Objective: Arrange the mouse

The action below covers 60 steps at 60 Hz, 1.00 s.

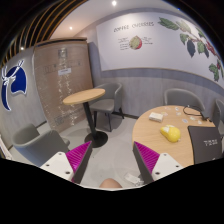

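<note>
Hovering tool (108, 160) spread, empty; yellow mouse (171, 133) on counter (150, 132) at right; swing right, descend squarely.

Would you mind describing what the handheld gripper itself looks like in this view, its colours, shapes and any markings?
The two-finger gripper has two pale white, blocky fingers reaching forward. Each bears a magenta, wedge-shaped pad on its inner face, with faint diagonal ridging; the other pad mirrors it. Dark black parts edge the fingers lower down. Between the finger bases a small rounded, skin-toned shape shows; what it is cannot be told. No cables, labels or sleeve are visible.
</note>
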Available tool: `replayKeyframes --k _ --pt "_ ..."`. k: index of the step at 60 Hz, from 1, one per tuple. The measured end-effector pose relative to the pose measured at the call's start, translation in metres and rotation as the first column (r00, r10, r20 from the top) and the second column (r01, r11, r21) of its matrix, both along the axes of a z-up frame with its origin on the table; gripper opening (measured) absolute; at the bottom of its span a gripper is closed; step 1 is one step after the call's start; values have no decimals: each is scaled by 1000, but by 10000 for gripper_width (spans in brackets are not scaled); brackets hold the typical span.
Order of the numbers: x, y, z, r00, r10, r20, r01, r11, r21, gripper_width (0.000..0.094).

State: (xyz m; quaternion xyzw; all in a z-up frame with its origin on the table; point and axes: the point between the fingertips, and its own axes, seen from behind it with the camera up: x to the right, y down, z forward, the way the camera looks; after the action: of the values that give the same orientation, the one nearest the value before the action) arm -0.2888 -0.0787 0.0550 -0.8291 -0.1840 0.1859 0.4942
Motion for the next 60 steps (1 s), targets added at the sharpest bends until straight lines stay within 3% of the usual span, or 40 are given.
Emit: replayKeyframes --k 10,23,29,47,55,60 --pt "43 16 -23 997 -19 70 21 999 -37 850" --pt "138 70 -49 967 -170 190 180 983 -38 845" --pt "161 96 -51 956 -208 205 219 975 -34 848" --pt "180 173 -72 946 -226 233 250 965 -80 844" --pt "179 205 -74 950 -233 208 259 959 -112 812" --pt "184 219 -75 947 -236 217 265 957 -118 746"
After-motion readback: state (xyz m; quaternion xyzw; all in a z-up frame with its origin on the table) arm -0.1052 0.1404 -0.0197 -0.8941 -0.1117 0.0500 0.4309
